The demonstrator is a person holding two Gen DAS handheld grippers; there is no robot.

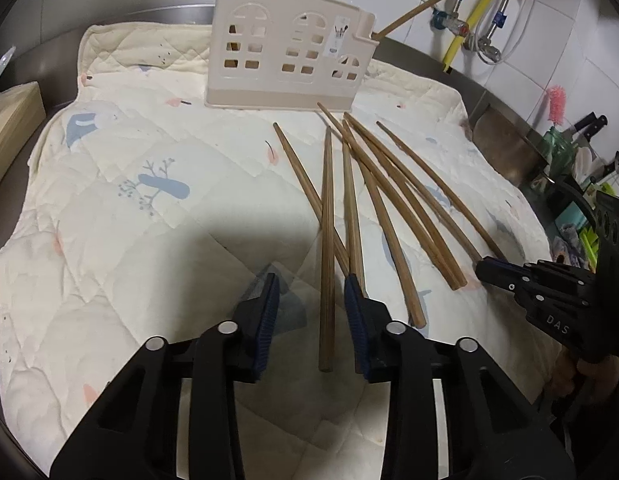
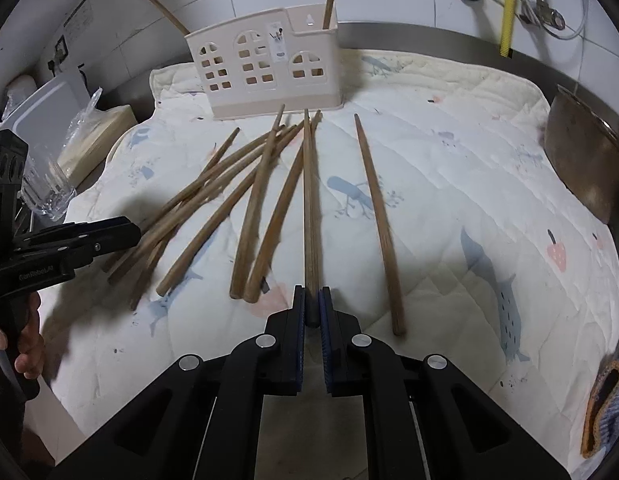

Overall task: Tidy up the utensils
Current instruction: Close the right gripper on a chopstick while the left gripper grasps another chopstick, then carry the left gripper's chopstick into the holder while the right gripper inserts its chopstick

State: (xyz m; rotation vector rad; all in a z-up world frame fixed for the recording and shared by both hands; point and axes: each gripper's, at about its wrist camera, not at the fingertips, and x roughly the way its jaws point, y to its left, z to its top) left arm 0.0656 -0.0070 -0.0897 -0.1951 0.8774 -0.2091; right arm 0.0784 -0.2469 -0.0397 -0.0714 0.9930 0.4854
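Observation:
Several wooden chopsticks (image 1: 373,184) lie fanned on a quilted cloth (image 1: 129,220) in front of a beige utensil holder (image 1: 287,68) that holds two chopsticks. My left gripper (image 1: 312,284) is open, its jaws on either side of one chopstick (image 1: 327,240) lying on the cloth. My right gripper (image 2: 312,294) is shut on a chopstick (image 2: 310,200) at its thick end; the tip points toward the holder (image 2: 265,64). The right gripper also shows in the left wrist view (image 1: 485,270), and the left gripper in the right wrist view (image 2: 129,230).
A tissue box (image 1: 9,128) and a clear glass (image 2: 49,188) stand left of the cloth. A metal pan (image 2: 585,152) and knives, jars and a brush (image 1: 557,104) crowd the right. Tiled wall with pipes and a yellow hose (image 2: 509,4) is behind.

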